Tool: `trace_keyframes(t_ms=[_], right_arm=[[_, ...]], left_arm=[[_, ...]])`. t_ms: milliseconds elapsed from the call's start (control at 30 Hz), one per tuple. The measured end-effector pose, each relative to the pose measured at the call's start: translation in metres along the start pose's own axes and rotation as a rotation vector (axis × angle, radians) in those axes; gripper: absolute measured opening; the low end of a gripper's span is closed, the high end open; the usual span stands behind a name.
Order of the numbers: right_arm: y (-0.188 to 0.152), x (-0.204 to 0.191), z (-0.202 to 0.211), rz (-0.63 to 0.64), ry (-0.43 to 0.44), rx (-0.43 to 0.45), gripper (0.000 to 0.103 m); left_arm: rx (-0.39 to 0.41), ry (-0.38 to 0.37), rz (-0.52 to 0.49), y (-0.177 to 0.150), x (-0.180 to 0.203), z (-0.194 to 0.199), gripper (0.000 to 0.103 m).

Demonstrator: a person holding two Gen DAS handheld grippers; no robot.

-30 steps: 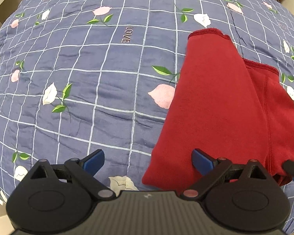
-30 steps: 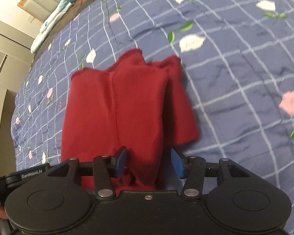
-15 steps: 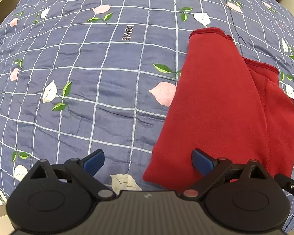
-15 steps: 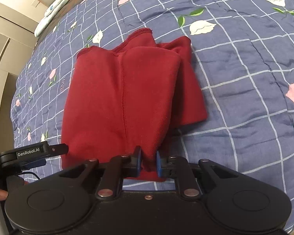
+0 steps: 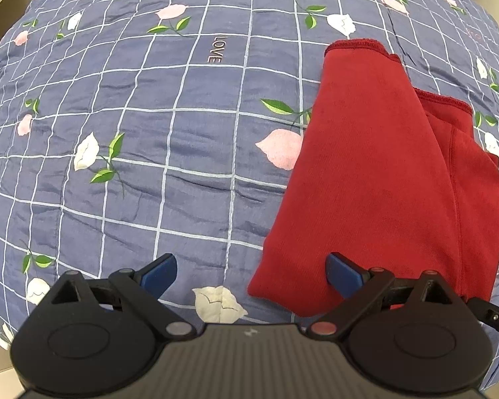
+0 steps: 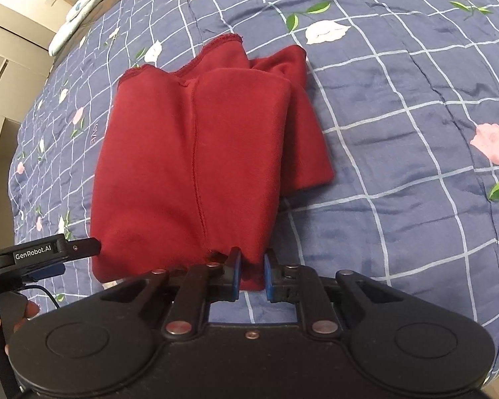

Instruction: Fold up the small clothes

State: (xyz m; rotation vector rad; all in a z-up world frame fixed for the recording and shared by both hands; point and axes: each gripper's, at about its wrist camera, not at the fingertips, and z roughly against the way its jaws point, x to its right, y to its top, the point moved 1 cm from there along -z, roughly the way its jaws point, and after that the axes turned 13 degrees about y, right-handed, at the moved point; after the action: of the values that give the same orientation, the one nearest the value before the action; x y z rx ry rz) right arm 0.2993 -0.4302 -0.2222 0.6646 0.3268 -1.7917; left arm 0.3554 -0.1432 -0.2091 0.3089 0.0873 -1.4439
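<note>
Red garment (image 6: 189,166) near hem hidden behind right tool (image 6: 251,274); hand (image 6: 3,319) cut off at left edge.

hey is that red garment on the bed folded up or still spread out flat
Partly folded. The red garment lies doubled over on the quilt, one layer overlapping another that sticks out at the side; the right tongs pinch its near edge.
</note>
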Motion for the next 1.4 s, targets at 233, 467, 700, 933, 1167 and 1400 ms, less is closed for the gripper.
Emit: trace_keyframes(t_ms=[233,467,700,933,1167,1400], right_arm=[[-0.004,0.002,0.006,-0.032,0.039,0.004,0.033],[0.002,0.002,0.002,-0.106,0.055,0.036,0.052],[0.002,0.001,-0.009,-0.059,-0.017,0.046,0.015],[0.007,-0.013,0.013,0.091,-0.075,0.15,0.011],[0.012,-0.002,0.004,0.047,-0.071,0.095,0.014],[0.034,0.006,0.015,-0.023,-0.042,0.18,0.045]], left_arm=[[-0.014,0.0,0.004,-0.003,-0.002,0.0,0.098],[-0.029,0.023,-0.015,-0.007,-0.006,0.007,0.099],[-0.022,0.041,-0.043,-0.01,-0.01,0.019,0.099],[-0.025,0.033,-0.044,-0.009,-0.009,0.02,0.099],[-0.024,0.014,-0.043,-0.011,-0.006,0.021,0.099],[-0.025,0.014,-0.038,-0.01,-0.007,0.022,0.099]])
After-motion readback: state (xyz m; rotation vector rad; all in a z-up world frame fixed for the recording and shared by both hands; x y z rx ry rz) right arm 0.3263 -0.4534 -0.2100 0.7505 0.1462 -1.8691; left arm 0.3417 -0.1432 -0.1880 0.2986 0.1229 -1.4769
